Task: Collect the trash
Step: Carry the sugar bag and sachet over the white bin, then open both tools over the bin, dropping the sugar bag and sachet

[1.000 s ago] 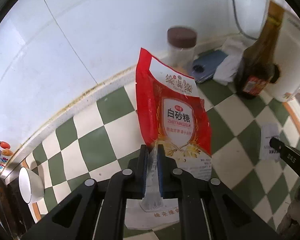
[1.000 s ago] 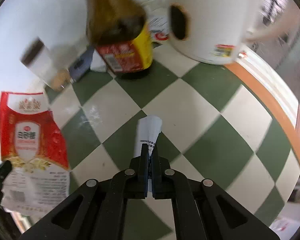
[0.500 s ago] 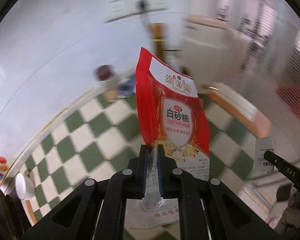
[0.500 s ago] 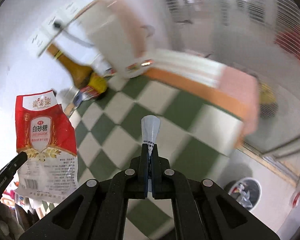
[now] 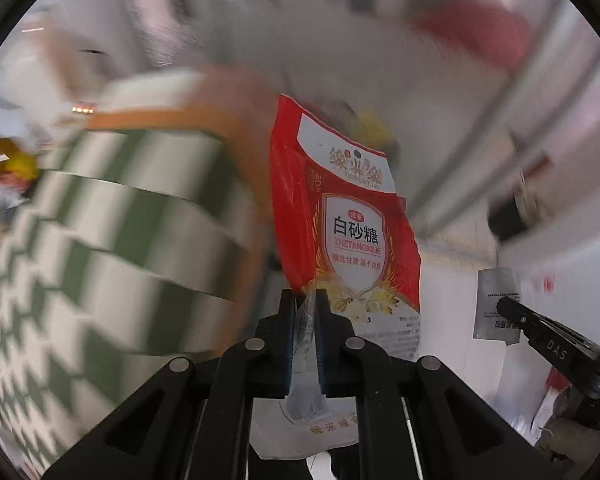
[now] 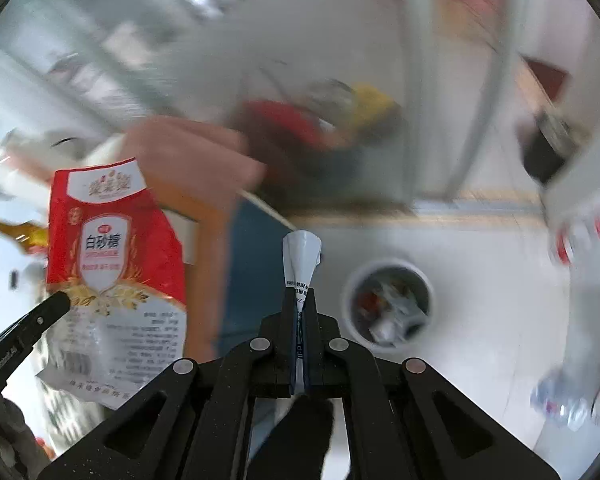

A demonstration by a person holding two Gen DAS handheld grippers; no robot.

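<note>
My left gripper [image 5: 305,300] is shut on a red and white sugar bag [image 5: 348,216], held upright in the air; the bag also shows at the left of the right wrist view [image 6: 112,264]. My right gripper [image 6: 300,300] is shut on a white paper slip [image 6: 301,256], which also shows at the right of the left wrist view [image 5: 496,304]. A white round trash bin [image 6: 388,300] with several scraps inside stands on the floor, just right of and beyond the right gripper.
The green-and-white checkered counter [image 5: 120,232] with its orange edge lies to the left, blurred. A blue panel [image 6: 252,264] stands below the counter edge. A clear plastic bottle [image 6: 572,392] lies on the white floor at the right. The background is motion-blurred.
Both grippers have swung away from the counter to the right, still holding the bag and the slip. The bottle and jar have left view; the floor and trash bin now show.
</note>
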